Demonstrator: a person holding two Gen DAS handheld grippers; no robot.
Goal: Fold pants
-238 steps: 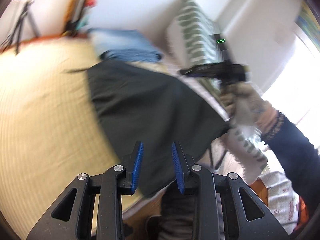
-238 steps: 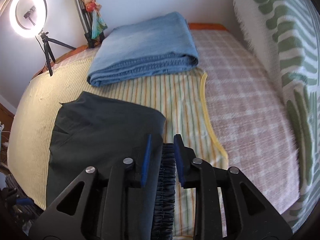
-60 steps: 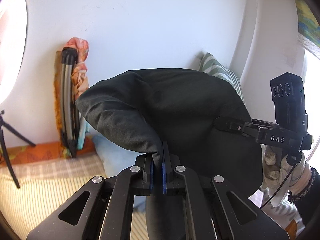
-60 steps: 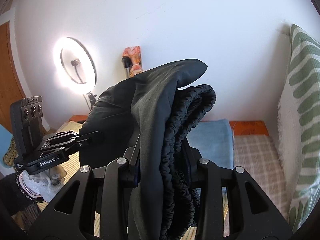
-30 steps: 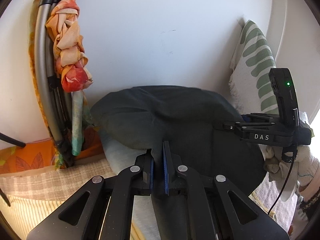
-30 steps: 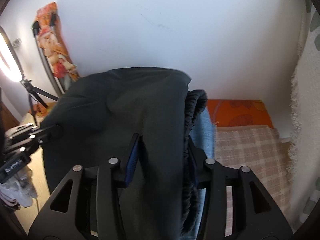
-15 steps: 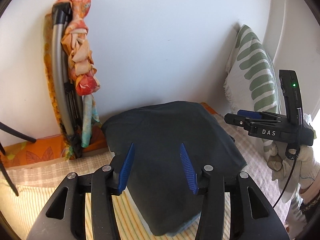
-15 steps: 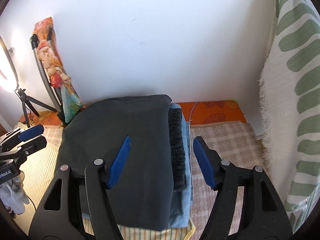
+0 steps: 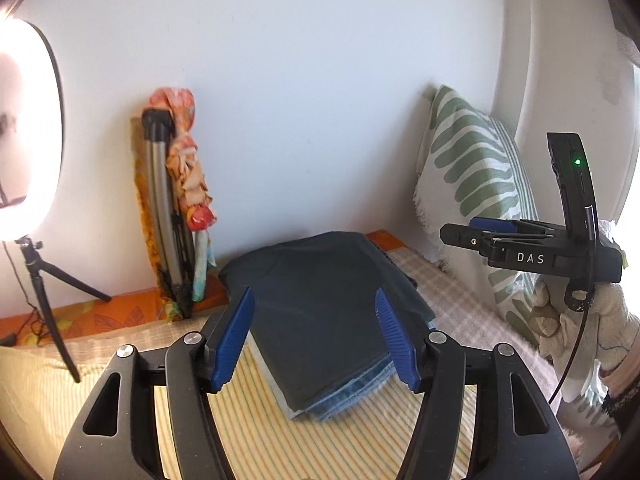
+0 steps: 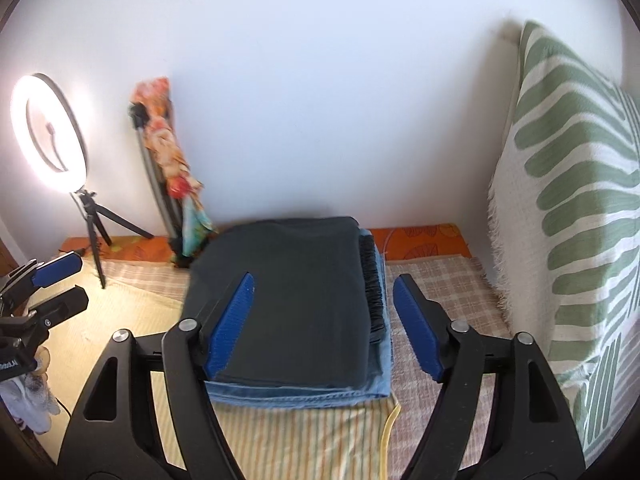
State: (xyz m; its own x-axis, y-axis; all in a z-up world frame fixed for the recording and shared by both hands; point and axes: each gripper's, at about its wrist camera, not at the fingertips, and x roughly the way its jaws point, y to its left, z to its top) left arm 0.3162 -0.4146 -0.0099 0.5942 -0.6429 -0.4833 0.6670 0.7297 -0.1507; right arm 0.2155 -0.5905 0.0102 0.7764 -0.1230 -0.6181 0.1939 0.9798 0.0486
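The dark folded pants (image 9: 320, 300) (image 10: 288, 300) lie flat on top of a folded pair of blue jeans (image 9: 352, 392) (image 10: 312, 396) at the far end of the bed. My left gripper (image 9: 316, 336) hangs above and short of the stack, its jaws opening with nothing between the pads. My right gripper (image 10: 322, 328) is likewise raised over the stack's near edge, jaws opening, no cloth pinched. The elastic waistband (image 10: 370, 284) shows along the pants' right side. The right gripper (image 9: 520, 248) appears at the right of the left wrist view, and the left gripper (image 10: 44, 288) at the left edge of the right wrist view.
A striped yellow sheet (image 9: 280, 432) and a checked cloth (image 10: 436, 280) cover the bed. A green-patterned cushion (image 10: 572, 220) leans at the right. A lit ring light on a tripod (image 10: 50, 140) and a folded stand wrapped in orange cloth (image 10: 168, 172) stand by the white wall.
Both grippers let go of the dark pants, which now rest on the jeans. Both have opened wide and drawn back and up from the stack.
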